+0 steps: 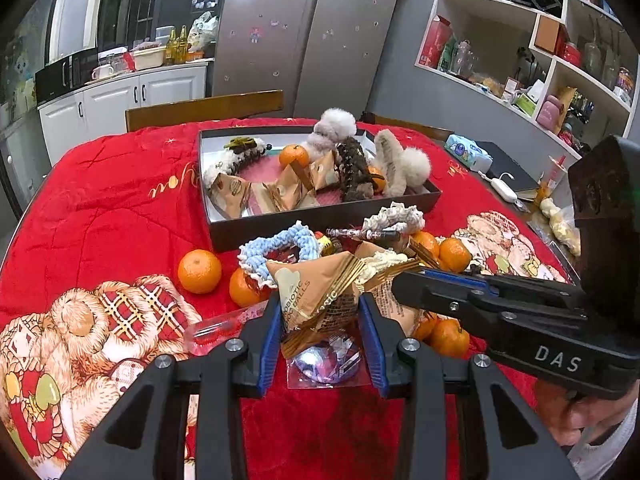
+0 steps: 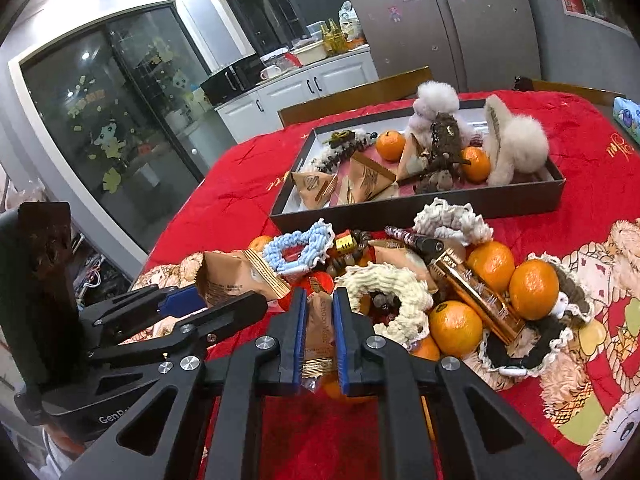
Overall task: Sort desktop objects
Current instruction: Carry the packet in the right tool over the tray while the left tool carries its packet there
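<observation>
Tan pyramid snack packet: clamped in left hand-held gripper, lower centre. Right hand-held gripper pinches another tan packet.

Looks like someone's home kitchen-diner: tall silver double-door fridge straight ahead, white base cabinets off left, white open wall shelves crammed with jars to the right.
</observation>
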Tool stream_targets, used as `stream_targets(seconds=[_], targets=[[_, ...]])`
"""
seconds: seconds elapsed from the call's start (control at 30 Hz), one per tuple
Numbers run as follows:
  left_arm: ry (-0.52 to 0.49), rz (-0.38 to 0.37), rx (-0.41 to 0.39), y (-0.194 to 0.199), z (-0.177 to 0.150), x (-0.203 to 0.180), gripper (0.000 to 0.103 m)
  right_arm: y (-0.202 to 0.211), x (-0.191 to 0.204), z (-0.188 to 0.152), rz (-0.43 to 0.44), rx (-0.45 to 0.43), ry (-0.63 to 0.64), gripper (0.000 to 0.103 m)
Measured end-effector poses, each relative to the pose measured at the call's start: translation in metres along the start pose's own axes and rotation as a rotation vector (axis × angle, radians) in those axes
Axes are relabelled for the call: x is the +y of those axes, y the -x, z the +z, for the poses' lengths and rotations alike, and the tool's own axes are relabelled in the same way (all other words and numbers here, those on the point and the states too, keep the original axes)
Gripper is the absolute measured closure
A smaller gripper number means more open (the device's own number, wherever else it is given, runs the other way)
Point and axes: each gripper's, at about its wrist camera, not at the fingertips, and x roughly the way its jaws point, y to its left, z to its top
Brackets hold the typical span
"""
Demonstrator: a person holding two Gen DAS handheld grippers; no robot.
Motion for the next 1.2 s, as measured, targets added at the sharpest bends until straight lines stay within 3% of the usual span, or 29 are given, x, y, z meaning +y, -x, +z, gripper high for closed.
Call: stream_targets(seconds=[0.67, 1.2], targets=[[-0.023, 0.005, -0.032, 0.010, 0.018, 0.001, 0.065, 0.009, 0.010, 0.020, -0.014, -0.044, 0.048, 0.091], [-0.012, -0.018, -0.024, -0.021, 0.054, 0.015, 0.065, -0.008, 0.000, 0.059, -0.053, -0.060, 0.054, 0.091]])
